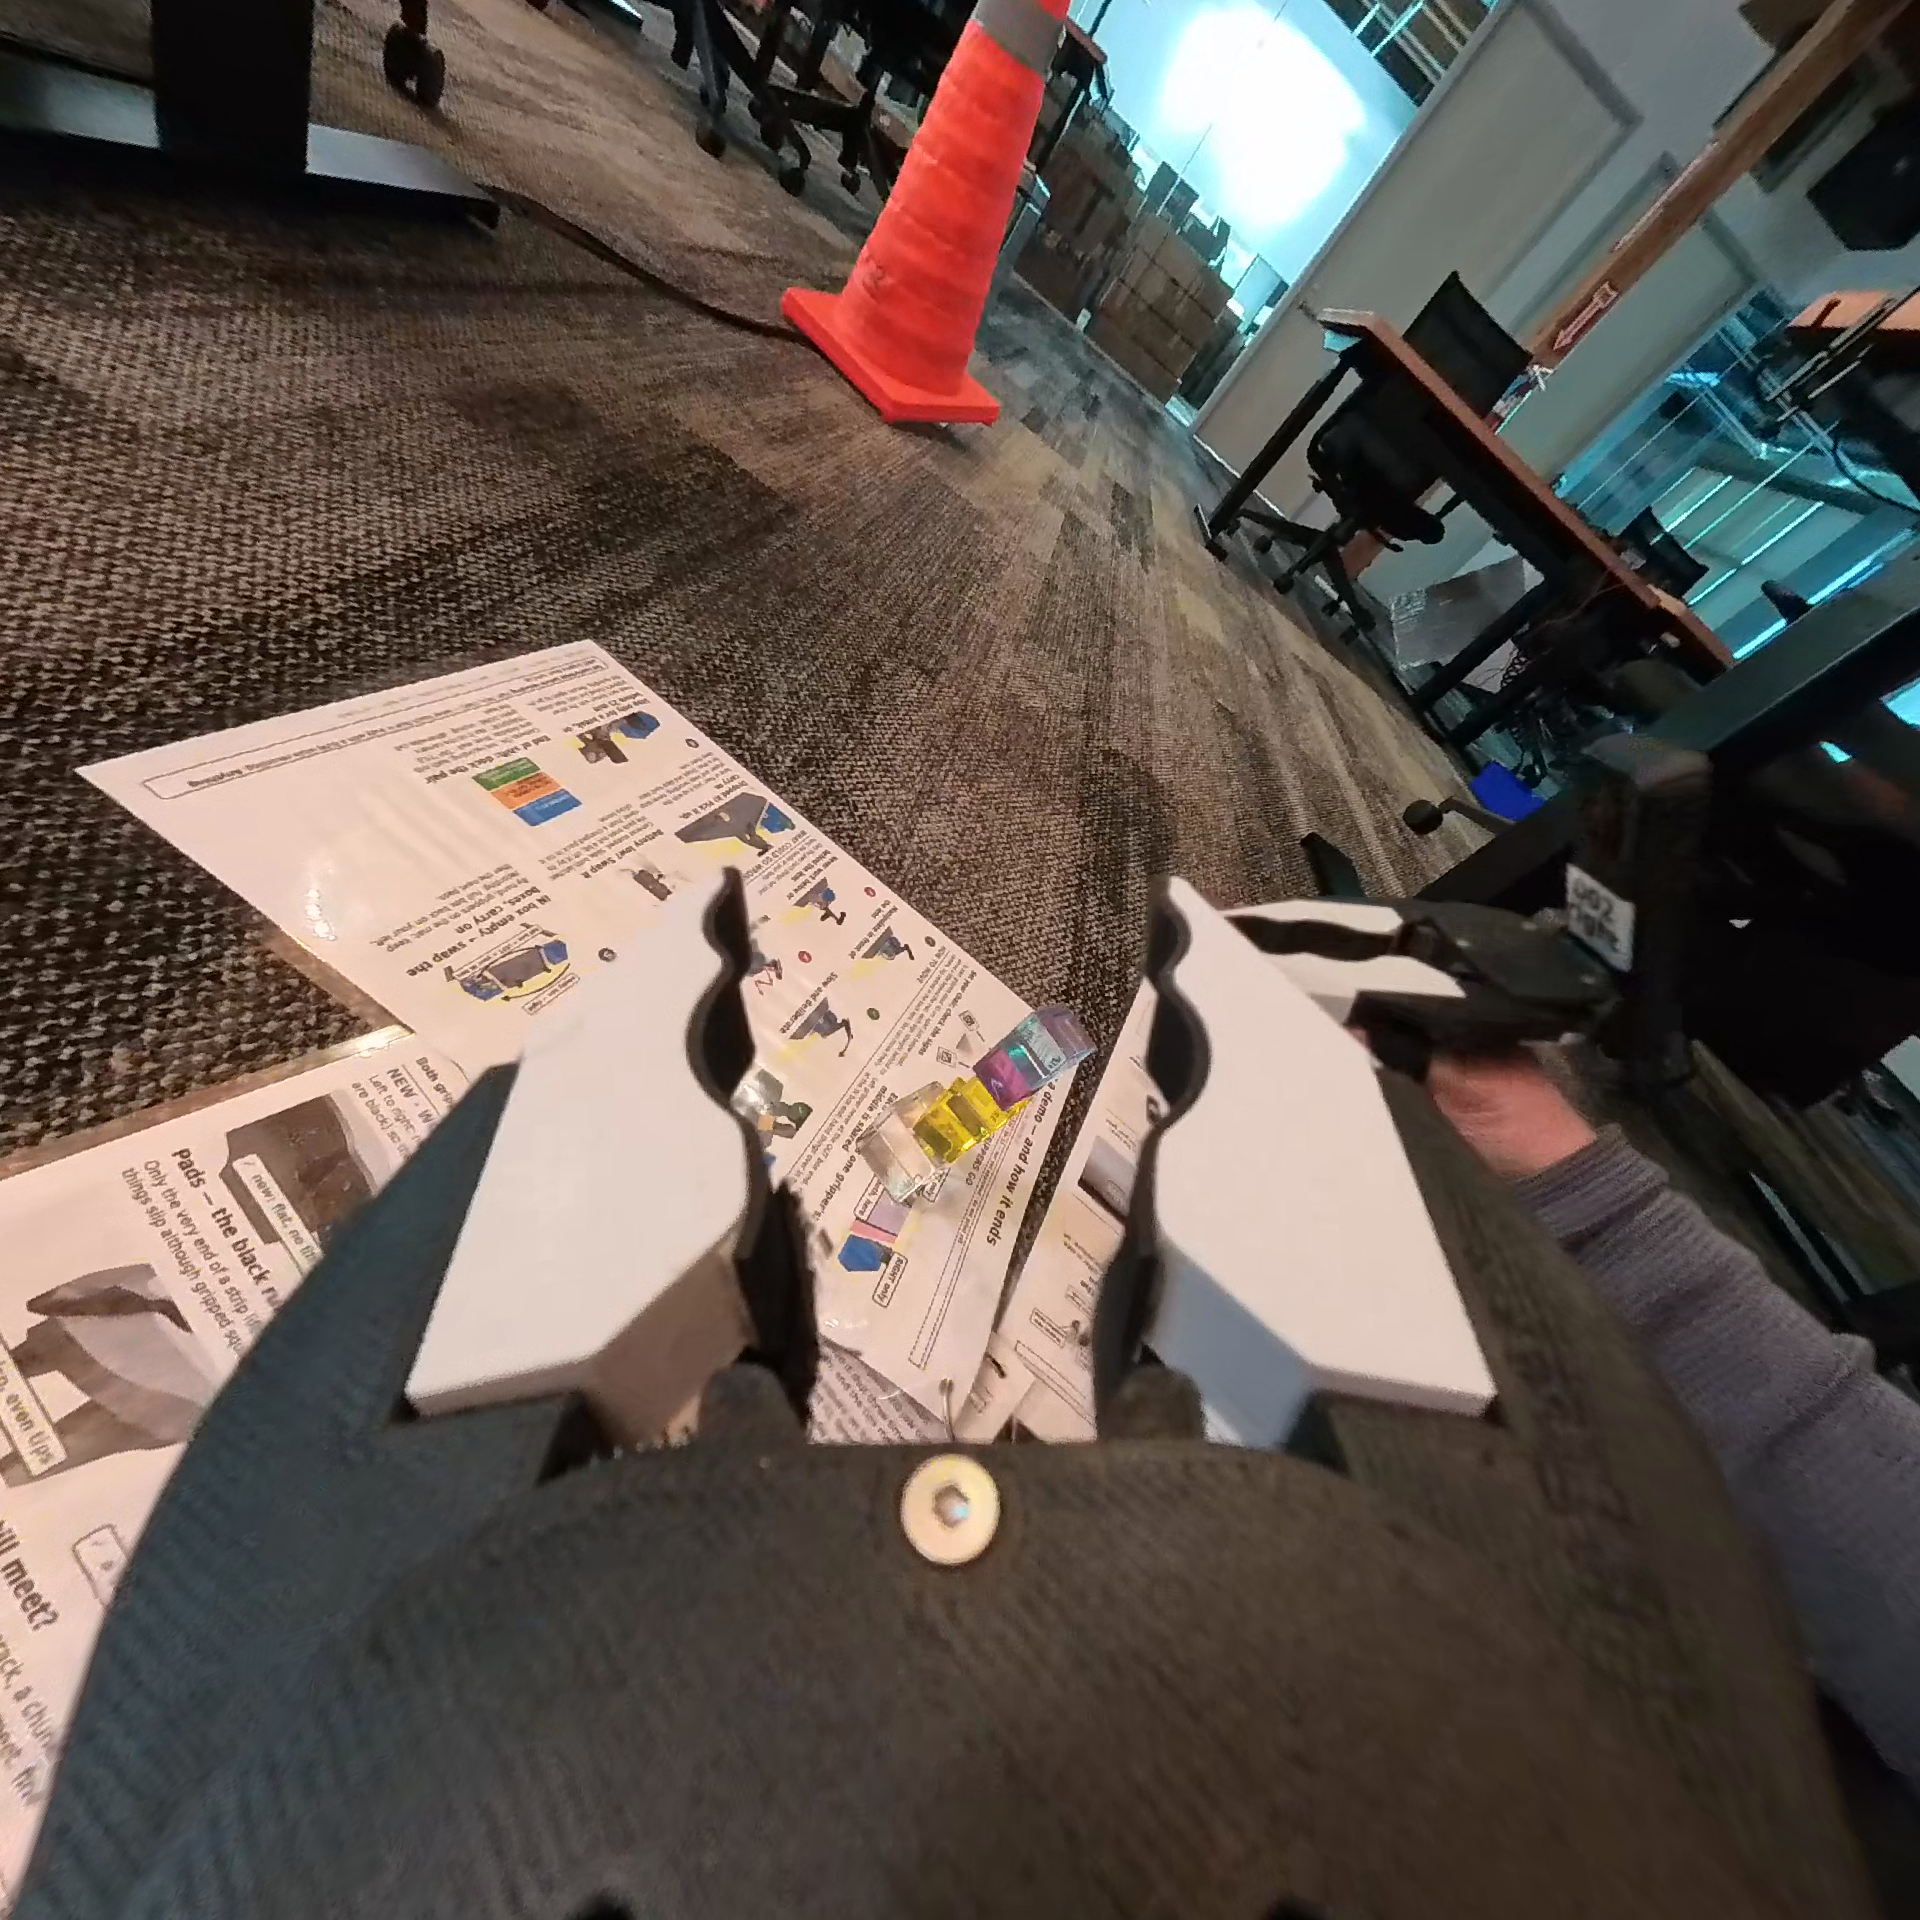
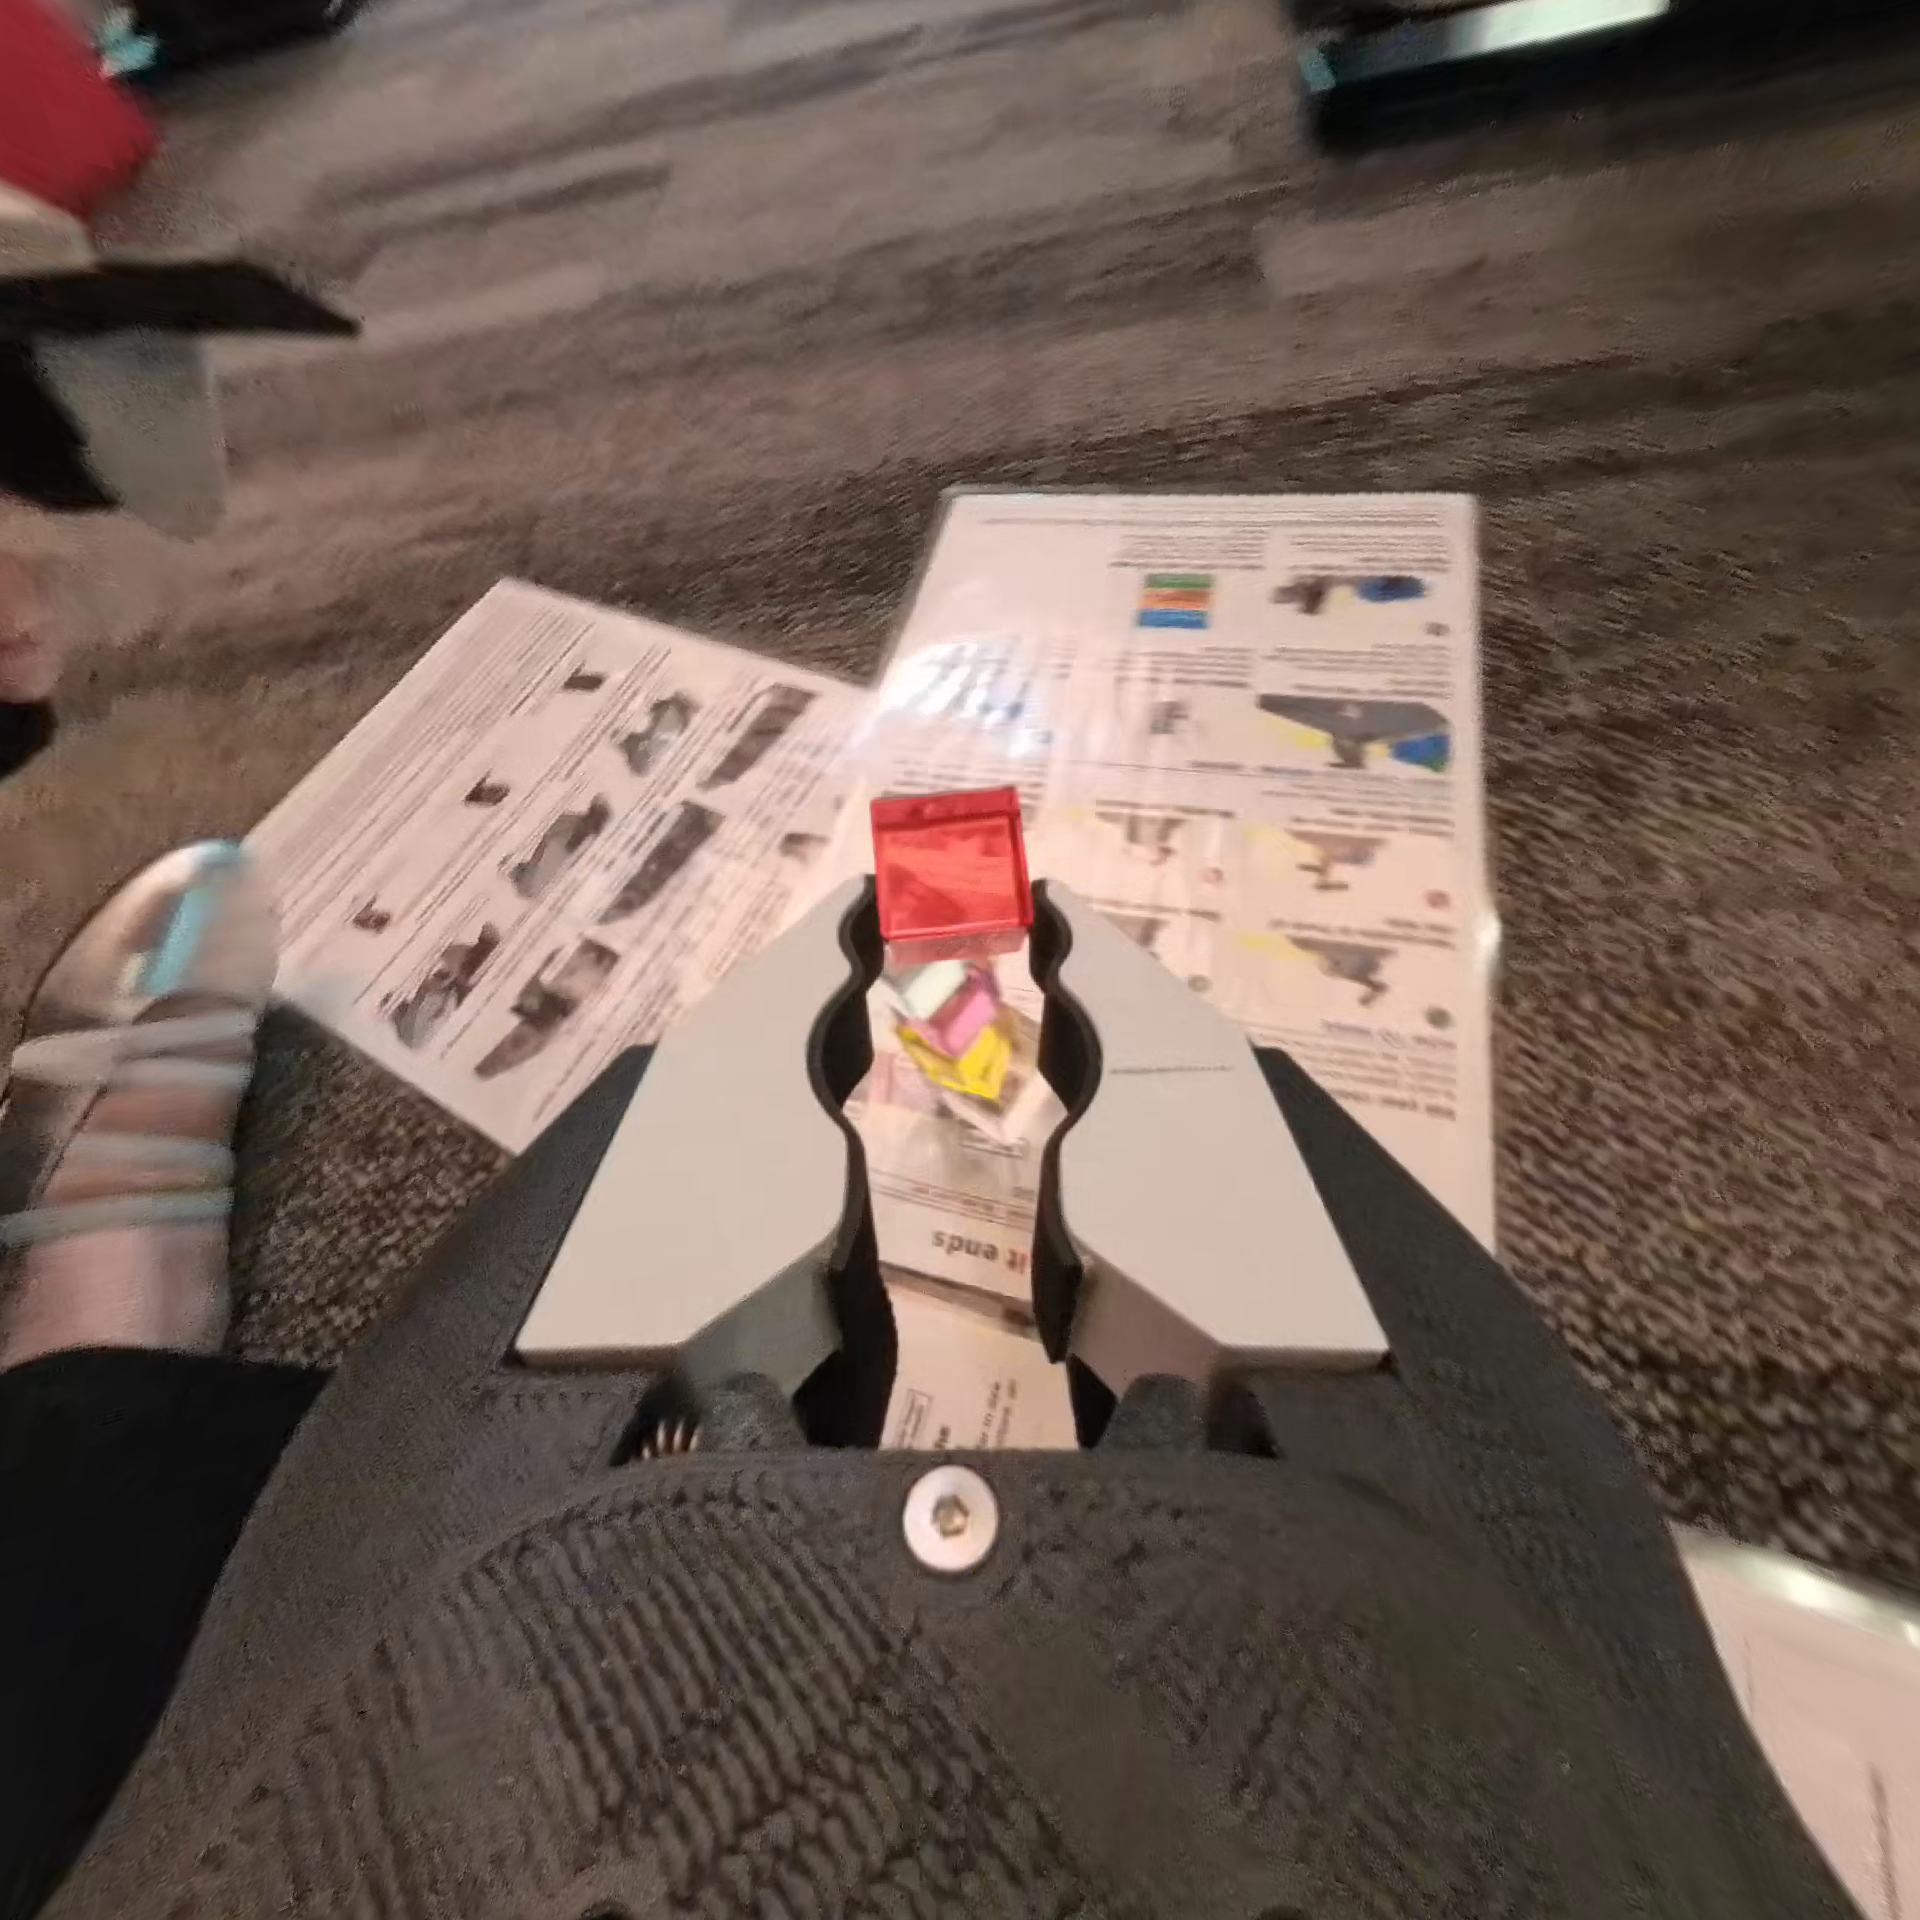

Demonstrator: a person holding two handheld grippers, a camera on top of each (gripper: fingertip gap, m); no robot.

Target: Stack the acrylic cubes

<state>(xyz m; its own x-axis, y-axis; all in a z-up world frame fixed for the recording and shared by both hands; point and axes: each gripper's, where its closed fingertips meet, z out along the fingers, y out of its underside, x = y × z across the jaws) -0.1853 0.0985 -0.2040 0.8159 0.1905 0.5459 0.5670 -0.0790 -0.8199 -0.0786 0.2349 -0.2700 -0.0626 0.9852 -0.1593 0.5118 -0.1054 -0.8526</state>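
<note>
The right hand-held gripper [image 2: 951, 904] pinches a clear red cube [image 2: 951, 868] at its fingertips, above a cluster of clear, pink and yellow cubes [image 2: 961, 1039] on a printed sheet [image 2: 1299, 790] lying on carpet [image 2: 727, 416].

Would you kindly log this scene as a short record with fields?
Setting: carpet with printed sheets lying on it
Left hand-held gripper: open, holding nothing, above a row of small cubes
Cubes on sheet: clear cube, yellow cube, purple cube
Right hand-held gripper: fingertips closed on a red cube, held above the other cubes
Nearby: orange cone, desks, a shoe
</note>
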